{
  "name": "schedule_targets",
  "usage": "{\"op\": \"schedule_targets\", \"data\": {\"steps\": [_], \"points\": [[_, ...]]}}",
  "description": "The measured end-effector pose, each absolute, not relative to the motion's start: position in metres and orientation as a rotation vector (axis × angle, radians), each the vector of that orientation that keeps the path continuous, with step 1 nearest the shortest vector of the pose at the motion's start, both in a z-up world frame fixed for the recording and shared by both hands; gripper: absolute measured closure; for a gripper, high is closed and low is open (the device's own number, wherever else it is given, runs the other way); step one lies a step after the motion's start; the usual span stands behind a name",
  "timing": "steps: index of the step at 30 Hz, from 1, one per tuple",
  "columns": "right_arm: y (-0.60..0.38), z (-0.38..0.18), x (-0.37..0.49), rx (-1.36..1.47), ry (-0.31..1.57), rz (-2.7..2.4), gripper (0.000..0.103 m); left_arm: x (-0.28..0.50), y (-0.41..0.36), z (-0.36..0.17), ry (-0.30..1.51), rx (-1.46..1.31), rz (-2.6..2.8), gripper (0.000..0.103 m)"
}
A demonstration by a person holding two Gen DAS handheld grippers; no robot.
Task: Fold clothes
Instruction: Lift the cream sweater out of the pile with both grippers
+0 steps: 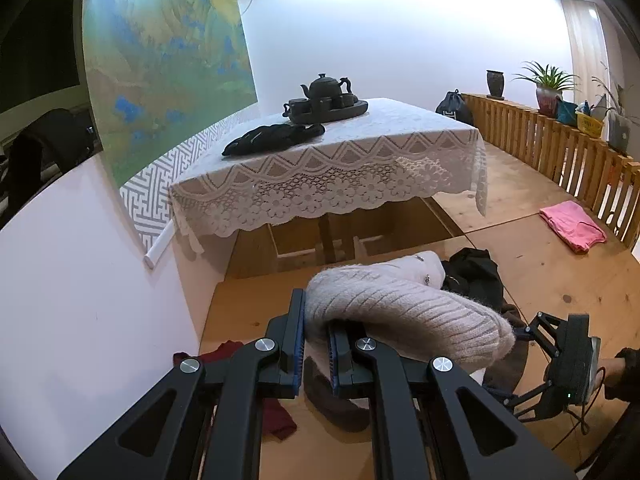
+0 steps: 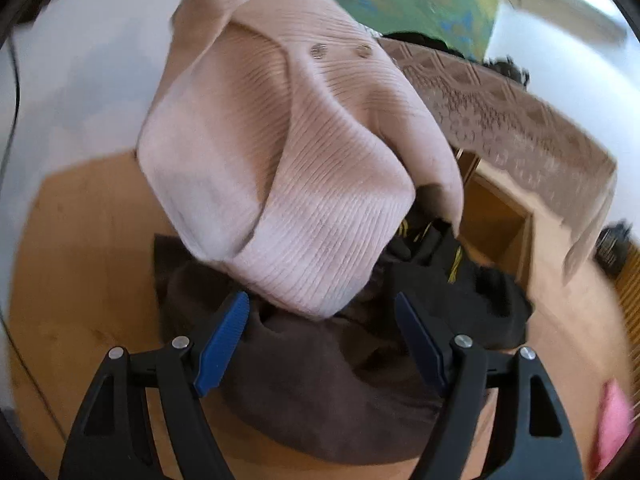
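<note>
- Clamped between the blue pads of the left gripper (image 1: 316, 344) is a fold of the pale pink ribbed knit cardigan (image 1: 400, 308); the jaws stand nearly together on the cloth, and the garment drapes forward and to the right of them, hanging above the wooden floor (image 1: 560, 280).
- Just ahead of the right gripper (image 2: 322, 320) the same cardigan's lower end dangles. Its jaws stand wide apart with nothing pressed between the pads; the knit tip hangs in front of the gap, not gripped.
- Below and beyond both grippers lies a heap of unfolded clothes: a dark brown garment (image 2: 320, 392) directly under the right gripper, a black garment with yellow threads (image 2: 460, 280) past it, and a dark red cloth (image 1: 276, 412) beneath the left gripper.
- Farther off to the right of the left gripper, a pink garment (image 1: 572, 226) lies flat and looks already folded, by the wooden railing.
- Judged from this, the task is early: one piece seems done, the cardigan is only lifted, and the heap is untouched.
- Motion blur smears the right wrist view, the cardigan hides much of the pile, and its sleeves cannot be made out.
- Ahead stands a table with a white lace cloth (image 1: 340, 152).
</note>
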State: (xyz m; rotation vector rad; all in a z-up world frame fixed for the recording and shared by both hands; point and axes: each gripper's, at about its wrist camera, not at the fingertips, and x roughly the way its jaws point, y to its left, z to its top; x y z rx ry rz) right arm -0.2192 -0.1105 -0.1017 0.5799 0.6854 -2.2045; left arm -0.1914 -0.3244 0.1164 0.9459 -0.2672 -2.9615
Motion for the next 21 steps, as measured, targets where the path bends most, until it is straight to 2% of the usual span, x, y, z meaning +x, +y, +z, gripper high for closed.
{"op": "schedule_targets", "data": {"steps": [5,10,11,12,13,15,18,21], "points": [[-0.128,-0.101,-0.211,0.527,0.775,-2.174,0.028,-0.194,-0.328,0.116,-0.254,0.947,-2.974,0.094],[-0.158,-0.118,-0.217,0.523,0.955,-2.176,0.029,-0.191,-0.329,0.117,-0.243,0.948,-2.979,0.094],[-0.160,-0.117,-0.219,0.530,0.948,-2.184,0.039,-0.191,-0.330,0.116,-0.239,0.947,-2.977,0.094],[-0.154,-0.111,-0.229,0.581,0.867,-2.195,0.055,-0.191,-0.331,0.115,-0.235,0.946,-2.975,0.094],[-0.147,-0.105,-0.239,0.638,0.777,-2.205,0.095,-0.191,-0.332,0.114,-0.226,0.942,-2.974,0.094],[-0.129,-0.089,-0.261,0.724,0.581,-2.219,0.096,-0.192,-0.334,0.112,-0.202,0.929,-2.971,0.094],[-0.097,-0.055,-0.279,0.717,0.439,-2.295,0.097,-0.193,-0.331,0.116,-0.175,0.887,-2.979,0.094],[-0.059,0.004,-0.293,0.641,0.342,-2.413,0.097,-0.190,-0.321,0.136,-0.165,0.806,-3.001,0.094]]}}
